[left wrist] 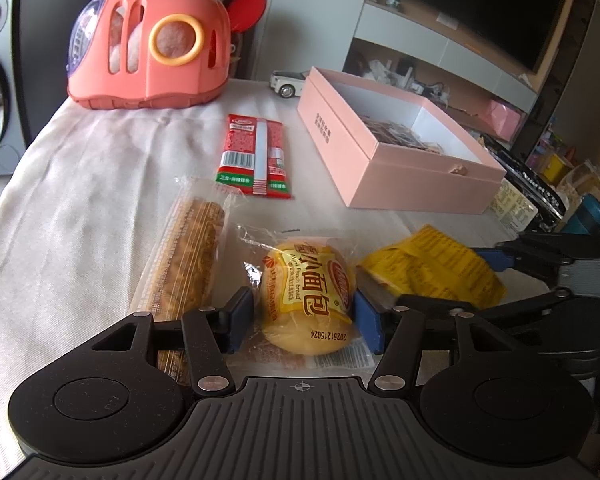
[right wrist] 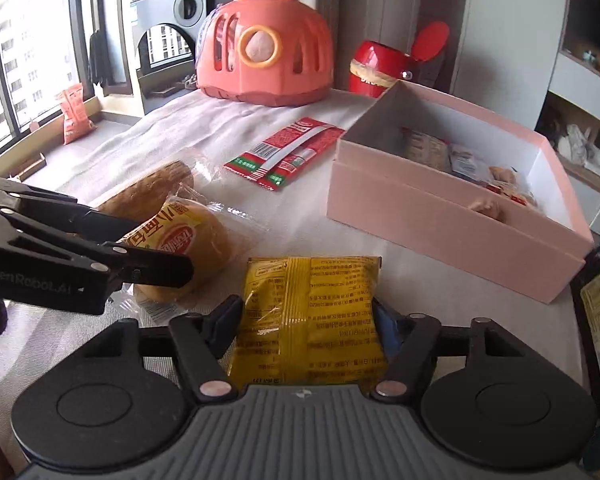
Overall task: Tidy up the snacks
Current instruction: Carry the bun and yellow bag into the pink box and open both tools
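My table (left wrist: pixel 80 184) carries the open pink box (right wrist: pixel 440 224) toward its far right side, snack packs already inside. Near the front edge, my left gripper (left wrist: pixel 304 316) has its jaws released, spread around the mini bread bun (left wrist: pixel 308 296) without pressing it. Beside it, my right gripper (right wrist: pixel 304 324) has its jaws clenched on the yellow packet (right wrist: pixel 312 312).

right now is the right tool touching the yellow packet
Touching. In the right wrist view both fingers of the right tool press against the sides of the yellow packet, which fills the space between them with no gap showing.
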`<state>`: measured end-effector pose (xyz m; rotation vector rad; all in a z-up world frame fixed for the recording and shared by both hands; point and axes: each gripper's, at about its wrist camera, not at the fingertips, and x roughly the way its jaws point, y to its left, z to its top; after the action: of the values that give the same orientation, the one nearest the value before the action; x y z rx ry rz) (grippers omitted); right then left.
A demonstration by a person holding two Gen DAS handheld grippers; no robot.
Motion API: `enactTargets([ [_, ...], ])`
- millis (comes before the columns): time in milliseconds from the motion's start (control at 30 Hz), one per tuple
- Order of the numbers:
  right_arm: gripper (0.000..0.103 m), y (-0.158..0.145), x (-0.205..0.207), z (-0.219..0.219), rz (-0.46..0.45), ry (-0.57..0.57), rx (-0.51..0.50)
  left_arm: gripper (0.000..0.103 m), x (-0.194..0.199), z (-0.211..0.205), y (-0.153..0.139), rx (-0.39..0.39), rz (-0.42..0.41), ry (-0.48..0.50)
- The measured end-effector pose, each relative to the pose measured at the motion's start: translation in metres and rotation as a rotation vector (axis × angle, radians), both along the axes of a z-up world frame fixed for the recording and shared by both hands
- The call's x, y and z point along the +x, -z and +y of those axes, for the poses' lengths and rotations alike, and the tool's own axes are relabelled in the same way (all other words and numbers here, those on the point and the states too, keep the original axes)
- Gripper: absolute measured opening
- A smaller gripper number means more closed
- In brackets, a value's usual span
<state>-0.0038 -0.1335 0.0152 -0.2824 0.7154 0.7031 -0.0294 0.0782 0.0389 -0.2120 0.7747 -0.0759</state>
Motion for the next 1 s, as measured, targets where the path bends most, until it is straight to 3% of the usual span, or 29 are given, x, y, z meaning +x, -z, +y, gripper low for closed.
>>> enactTargets([
  [200,0.068,-0.012,-0.019,-0.029,-0.053,0.037,-0.005,0.058,-0.002,-0.006,-0.002,0.015,0.005,0.030],
  [400,0.068,-0.024,-0.028,-0.060,-0.089,0.109,0.001,0.055,-0.013,-0.029,-0.015,-0.011,-0.041,0.165],
  [500,0.067,-0.036,-0.027,-0.076,-0.115,0.152,0.035,0.055,-0.017,-0.031,-0.042,-0.033,-0.124,0.174],
  [600,0.067,-0.065,-0.024,-0.096,-0.172,0.191,0.119,0.055,-0.009,-0.025,-0.089,-0.066,-0.241,0.178],
  [767,0.068,-0.138,0.011,-0.122,-0.298,0.275,0.289,0.055,0.050,-0.029,-0.153,-0.100,-0.388,0.194],
  [867,0.068,-0.163,0.052,-0.124,-0.301,0.338,0.332,0.056,0.108,-0.036,-0.152,-0.192,-0.357,0.205],
  [933,0.068,-0.167,0.082,-0.119,-0.271,0.362,0.344,0.056,0.150,-0.038,-0.133,-0.289,-0.269,0.204],
  [1000,0.068,-0.164,0.111,-0.109,-0.237,0.382,0.333,0.053,0.184,-0.039,-0.105,-0.326,-0.179,0.161],
])
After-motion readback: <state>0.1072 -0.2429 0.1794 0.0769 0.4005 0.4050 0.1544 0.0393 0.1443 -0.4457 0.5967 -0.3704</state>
